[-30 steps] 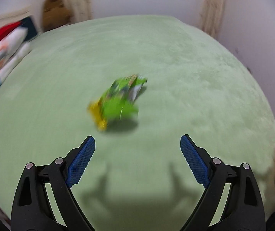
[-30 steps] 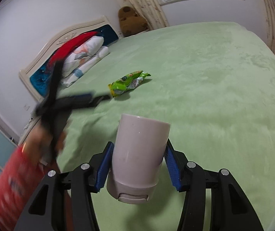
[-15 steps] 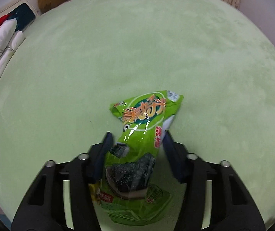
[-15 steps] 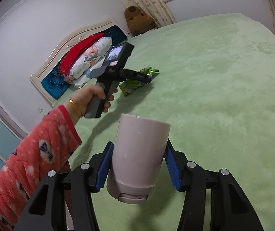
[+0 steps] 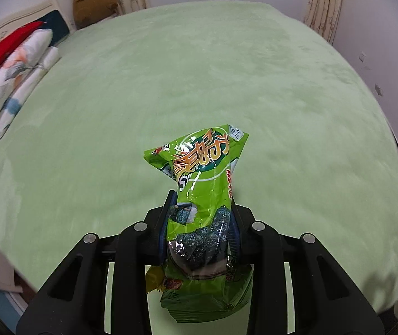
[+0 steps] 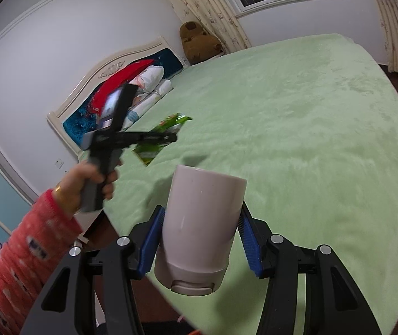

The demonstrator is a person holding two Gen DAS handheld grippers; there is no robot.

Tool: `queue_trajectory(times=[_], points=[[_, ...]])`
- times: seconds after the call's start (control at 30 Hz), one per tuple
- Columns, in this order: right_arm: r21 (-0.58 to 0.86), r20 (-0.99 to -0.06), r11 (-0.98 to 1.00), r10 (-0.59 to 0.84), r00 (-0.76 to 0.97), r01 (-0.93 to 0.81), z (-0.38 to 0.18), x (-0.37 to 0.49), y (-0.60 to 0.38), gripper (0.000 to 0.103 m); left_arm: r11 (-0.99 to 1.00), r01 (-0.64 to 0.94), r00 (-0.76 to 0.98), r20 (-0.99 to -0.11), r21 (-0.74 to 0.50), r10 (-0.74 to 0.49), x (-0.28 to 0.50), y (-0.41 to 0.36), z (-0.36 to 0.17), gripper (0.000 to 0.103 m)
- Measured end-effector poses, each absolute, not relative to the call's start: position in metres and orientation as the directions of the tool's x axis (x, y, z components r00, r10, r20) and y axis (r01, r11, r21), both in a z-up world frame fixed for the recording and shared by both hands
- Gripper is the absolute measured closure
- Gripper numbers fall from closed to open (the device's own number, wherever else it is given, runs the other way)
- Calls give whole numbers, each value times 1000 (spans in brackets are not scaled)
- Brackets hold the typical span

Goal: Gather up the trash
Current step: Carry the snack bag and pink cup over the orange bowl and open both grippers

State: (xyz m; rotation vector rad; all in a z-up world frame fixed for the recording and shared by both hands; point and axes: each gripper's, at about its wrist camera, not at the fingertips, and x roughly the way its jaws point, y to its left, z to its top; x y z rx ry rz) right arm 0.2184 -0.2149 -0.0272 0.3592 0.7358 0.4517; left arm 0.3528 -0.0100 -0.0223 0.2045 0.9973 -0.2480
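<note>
Two claws | left claw [image 5: 200, 217] angled down — clamps snack wrapper [image 5: 199, 184] | right claw [image 6: 199, 240] grips cup [image 6: 199, 223]

Wearing a quilted coral-pink sleeve [image 6: 17, 262] with pale dots and a gold bangle [image 6: 58, 190]; showing black-framed, silver-screwed grippers [image 6: 200, 240] with ribbed blue pads [image 6: 250, 244].

One green snack bag [image 5: 199, 195], one white bin [image 6: 199, 223], two tools, one brown plush toy [image 6: 197, 40], stacked pillows [image 5: 9, 78]
</note>
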Motion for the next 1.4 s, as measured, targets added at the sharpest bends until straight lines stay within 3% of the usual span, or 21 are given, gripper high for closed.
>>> queue_trajectory(times=[0.23, 0.63, 1.03, 1.4], points=[[417, -583, 864, 492, 646, -283, -15, 149, -207, 52, 942, 336, 600, -776, 26, -192, 209, -29, 21, 71], [373, -615, 884, 463, 638, -281, -15, 47, -202, 51, 937, 349, 663, -704, -12, -256, 39, -41, 21, 71], [351, -729, 914, 403, 553, -203, -84, -6, -203, 51, 957, 267, 555, -795, -109, -245, -29, -41, -79, 70], [349, -858, 926, 378, 349, -144, -187, -3, -184, 51, 960, 192, 261, -932, -203, -250, -25, -58, -211, 70]])
